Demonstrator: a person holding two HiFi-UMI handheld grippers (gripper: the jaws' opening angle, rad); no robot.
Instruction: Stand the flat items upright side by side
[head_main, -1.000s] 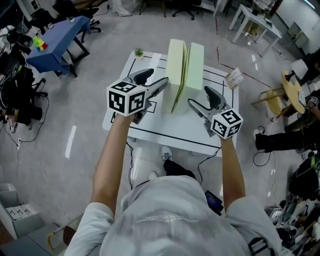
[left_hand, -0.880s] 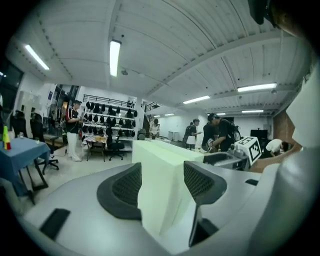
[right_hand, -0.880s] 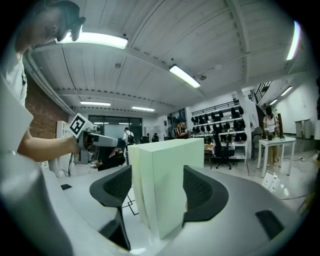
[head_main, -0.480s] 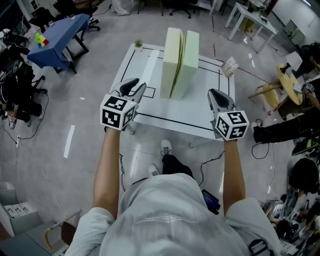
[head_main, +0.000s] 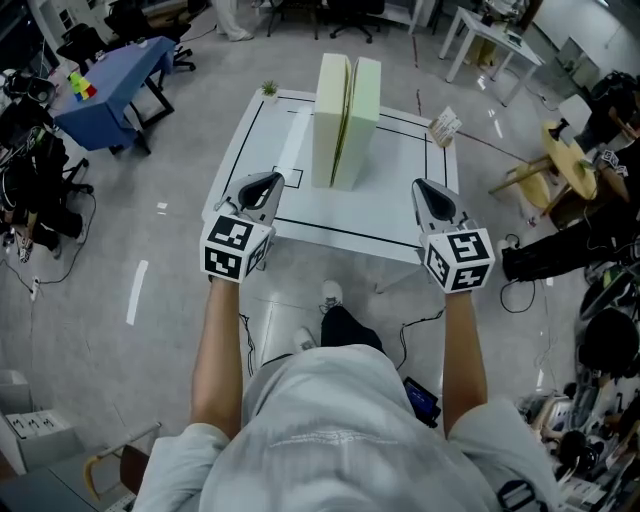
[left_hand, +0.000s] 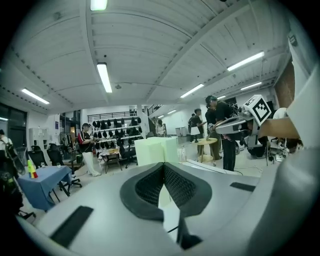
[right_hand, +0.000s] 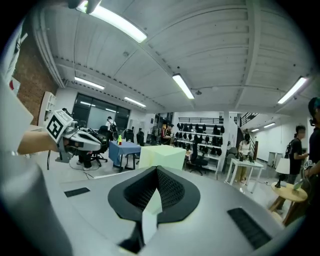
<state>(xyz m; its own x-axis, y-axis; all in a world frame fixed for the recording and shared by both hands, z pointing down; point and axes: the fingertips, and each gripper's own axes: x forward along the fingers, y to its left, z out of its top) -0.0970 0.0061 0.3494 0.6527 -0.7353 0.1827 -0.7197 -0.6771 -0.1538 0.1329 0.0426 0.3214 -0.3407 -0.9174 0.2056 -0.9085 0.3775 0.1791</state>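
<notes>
Two thick, matte pale-green rectangular slabs (head_main: 328, 130) stand upright

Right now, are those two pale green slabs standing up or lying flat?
Standing up. Both pale green slabs stand on their narrow edges, side by side, on the white table.

Pale yellow-green slabs (head_main: 360, 115); white table (head_main: 390, 205), black line border; blue side table (head_main: 110, 75); light grey floor (head_main: 150, 240).
</notes>
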